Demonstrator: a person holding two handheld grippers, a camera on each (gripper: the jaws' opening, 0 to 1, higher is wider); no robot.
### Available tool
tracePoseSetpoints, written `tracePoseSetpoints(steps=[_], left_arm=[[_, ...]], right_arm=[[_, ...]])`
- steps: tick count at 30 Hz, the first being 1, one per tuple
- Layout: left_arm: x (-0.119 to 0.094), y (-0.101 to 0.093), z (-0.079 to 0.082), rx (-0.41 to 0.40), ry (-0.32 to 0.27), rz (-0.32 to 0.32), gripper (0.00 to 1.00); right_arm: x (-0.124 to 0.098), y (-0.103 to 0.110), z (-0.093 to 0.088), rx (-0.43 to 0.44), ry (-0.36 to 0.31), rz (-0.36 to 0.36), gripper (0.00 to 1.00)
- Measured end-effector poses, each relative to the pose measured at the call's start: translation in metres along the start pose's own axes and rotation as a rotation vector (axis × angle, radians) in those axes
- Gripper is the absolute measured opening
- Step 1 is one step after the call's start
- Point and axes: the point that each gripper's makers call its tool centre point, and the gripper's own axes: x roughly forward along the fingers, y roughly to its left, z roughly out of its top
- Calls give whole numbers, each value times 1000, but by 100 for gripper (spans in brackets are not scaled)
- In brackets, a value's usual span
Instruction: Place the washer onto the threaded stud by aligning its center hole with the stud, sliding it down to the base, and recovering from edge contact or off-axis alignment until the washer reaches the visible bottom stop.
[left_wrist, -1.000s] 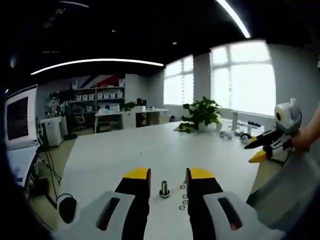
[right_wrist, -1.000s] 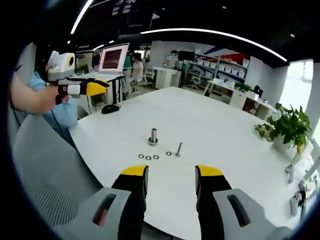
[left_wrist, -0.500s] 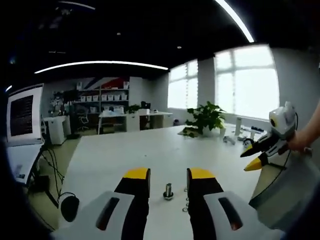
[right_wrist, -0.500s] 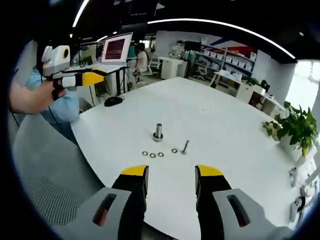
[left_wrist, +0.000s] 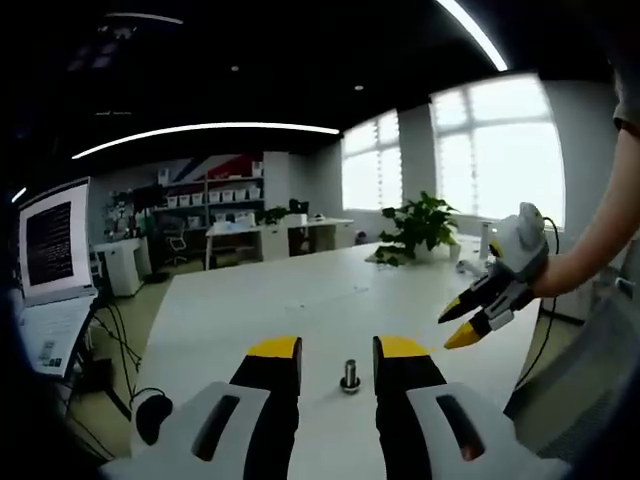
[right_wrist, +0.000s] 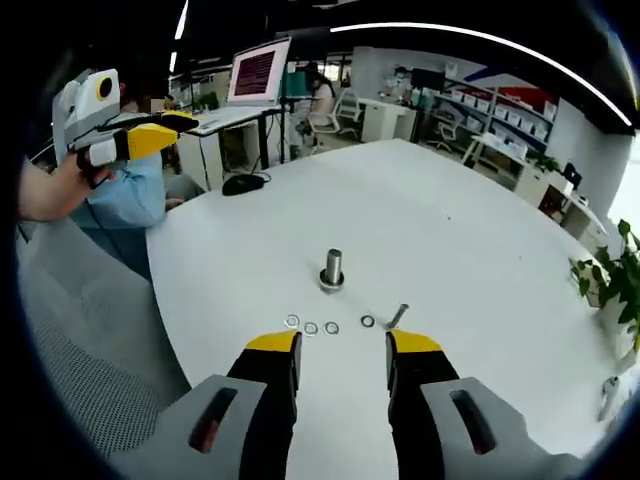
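Our right gripper (right_wrist: 340, 350), jaws apart and empty, nears the washers (right_wrist: 311, 327) before the threaded stud (right_wrist: 332, 270); we must next pick one.

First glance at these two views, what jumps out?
The upright threaded stud standing alone near the middle of the white table, with a row of small washers and a loose bolt lying just in front of the right gripper, whose jaws stand open. The left gripper hangs in the air off the table's edge, holding nothing.
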Motion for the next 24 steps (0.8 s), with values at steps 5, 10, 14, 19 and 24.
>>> tracePoseSetpoints(steps=[5, 10, 14, 19, 24], left_arm=[[1, 0, -4, 6, 11, 1, 27], [2, -1, -5, 7, 17, -8, 27], [1, -2, -5, 14, 17, -7, 27], [2, -2, -4, 13, 14, -7, 27], [1, 0, -6, 14, 18, -3, 27]], right_arm=[[24, -9, -2, -14, 18, 12, 33], [43, -10, -9, -29, 69, 33, 31], [53, -11, -13, -53, 100, 46, 29], [60, -14, -11, -43, 106, 47, 29], [68, -15, -15, -48, 130, 53, 29]])
